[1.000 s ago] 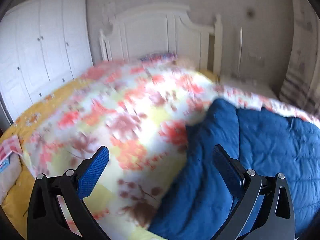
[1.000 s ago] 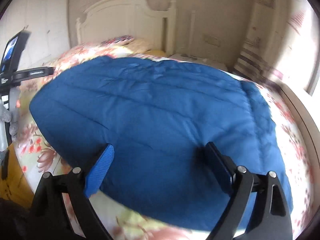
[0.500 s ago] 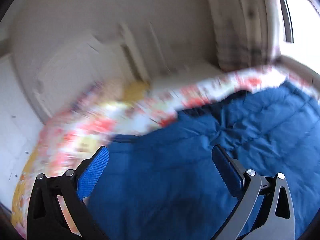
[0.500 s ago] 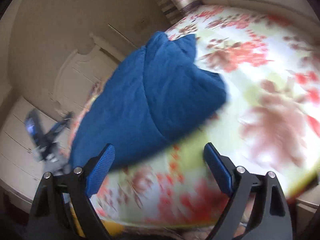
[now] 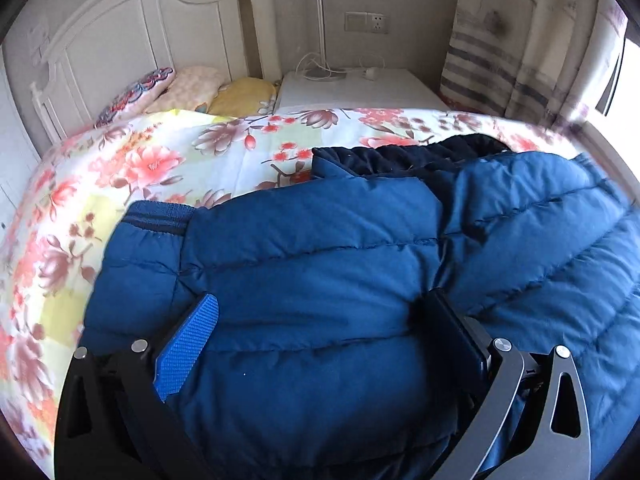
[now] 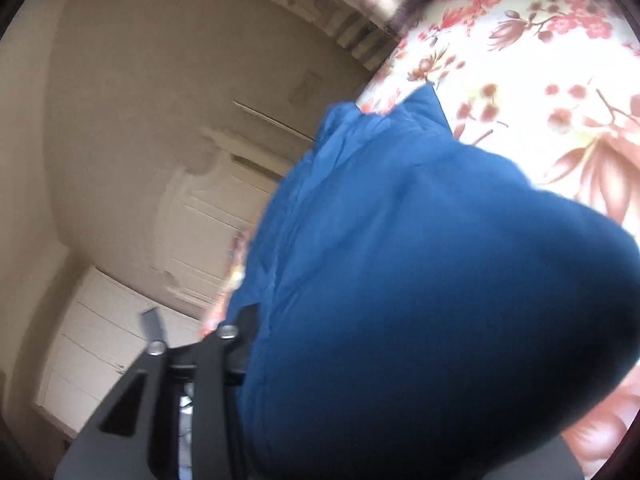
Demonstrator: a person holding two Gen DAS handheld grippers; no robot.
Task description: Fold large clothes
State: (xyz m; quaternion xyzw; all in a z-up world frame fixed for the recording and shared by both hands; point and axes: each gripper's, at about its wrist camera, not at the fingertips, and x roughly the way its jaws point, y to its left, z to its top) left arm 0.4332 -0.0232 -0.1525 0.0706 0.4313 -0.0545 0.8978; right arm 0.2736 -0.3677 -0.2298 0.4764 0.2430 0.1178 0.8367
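A blue puffer jacket (image 5: 320, 248) lies spread on a floral bedspread (image 5: 168, 160), its dark lining (image 5: 420, 156) showing at the far edge and a ribbed cuff (image 5: 156, 216) at the left. My left gripper (image 5: 320, 316) is pressed down into the padding with its fingers wide apart; it is open, and quilted fabric bulges between them. In the right wrist view, which is rolled sideways, the jacket (image 6: 420, 280) fills the middle. My right gripper (image 6: 320, 316) is closing on a thick fold of it. Only one finger (image 6: 236, 340) shows; the jacket hides the other.
A white headboard (image 5: 152, 32) and several pillows (image 5: 192, 88) stand at the far end of the bed. Beside them are a white nightstand (image 5: 360, 88) with a lamp stem and cable and a striped curtain (image 5: 520, 40). White cabinets (image 6: 100, 352) stand at the right wrist view's lower left.
The left gripper swung from the bedspread over the jacket and sank into it. The right gripper rolled sideways, came down to the jacket's edge, and its jaws narrowed around the fabric.
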